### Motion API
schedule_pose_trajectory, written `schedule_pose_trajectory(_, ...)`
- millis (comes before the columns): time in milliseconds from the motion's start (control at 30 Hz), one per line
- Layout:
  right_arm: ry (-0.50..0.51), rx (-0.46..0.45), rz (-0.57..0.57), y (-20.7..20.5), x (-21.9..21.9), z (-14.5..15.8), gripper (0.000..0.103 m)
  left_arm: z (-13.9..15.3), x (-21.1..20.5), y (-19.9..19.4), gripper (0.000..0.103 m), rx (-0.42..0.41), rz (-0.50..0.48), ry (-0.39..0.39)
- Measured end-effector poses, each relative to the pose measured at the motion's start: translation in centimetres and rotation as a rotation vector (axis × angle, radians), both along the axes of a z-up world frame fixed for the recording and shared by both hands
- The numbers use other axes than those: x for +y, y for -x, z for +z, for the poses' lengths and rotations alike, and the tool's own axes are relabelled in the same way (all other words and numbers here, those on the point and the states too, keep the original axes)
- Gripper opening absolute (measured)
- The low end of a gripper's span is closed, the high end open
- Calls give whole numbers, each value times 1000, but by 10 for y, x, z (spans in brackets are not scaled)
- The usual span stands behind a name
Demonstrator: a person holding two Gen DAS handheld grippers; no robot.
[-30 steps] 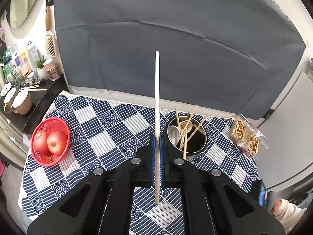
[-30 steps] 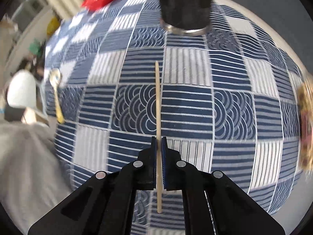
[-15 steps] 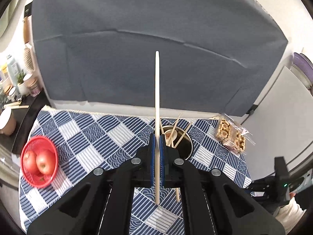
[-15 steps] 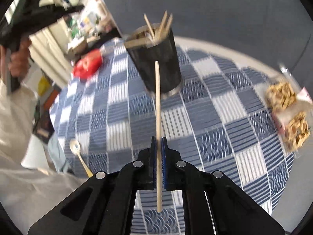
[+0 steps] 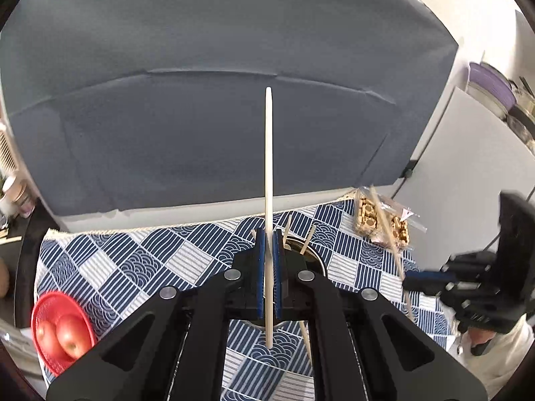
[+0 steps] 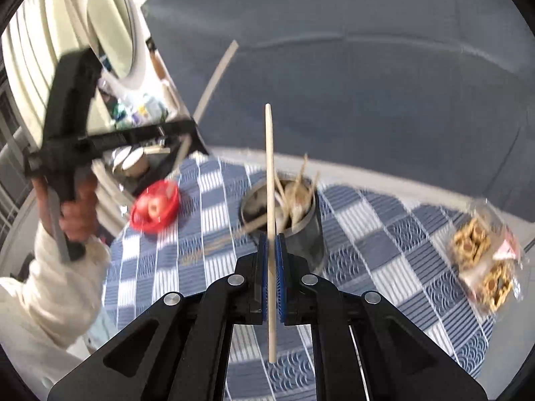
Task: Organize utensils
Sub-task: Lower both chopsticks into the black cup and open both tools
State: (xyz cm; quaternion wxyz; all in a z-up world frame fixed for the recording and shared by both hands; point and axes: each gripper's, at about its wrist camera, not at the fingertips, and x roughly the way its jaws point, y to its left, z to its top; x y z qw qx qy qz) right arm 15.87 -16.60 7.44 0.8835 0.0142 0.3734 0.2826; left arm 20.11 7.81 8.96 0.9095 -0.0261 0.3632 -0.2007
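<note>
Grippers (image 5: 267,280) (image 6: 271,280): two; chopsticks (image 5: 268,173) (image 6: 269,180): one each.

A lived-in home: a table under a blue-and-white patterned cloth (image 5: 133,267), a red basket of apples (image 5: 60,327), wrapped snacks (image 6: 481,264) at the right, an oval mirror (image 6: 110,23) and toiletry bottles (image 6: 140,110) far left

tablecloth (image 5: 160,267): navy-white patchwork | basket (image 5: 43,314): red | backdrop (image 5: 200,100): grey-blue
</note>
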Motion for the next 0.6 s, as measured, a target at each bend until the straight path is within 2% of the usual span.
schedule_pose_trajectory(133,-41,-55,-40,-12,10,11,4,-5,-3,-10,5,-10,-56,26)
schedule_pose_trajectory(267,-128,-84,-73,-23,15,13,4,-13,-8,-19,5,-24,-91,22)
schedule_pose_trajectory(600,-268,-124,-60,-59,32,-5,4,-40,-5,-45,5,9,-157,179)
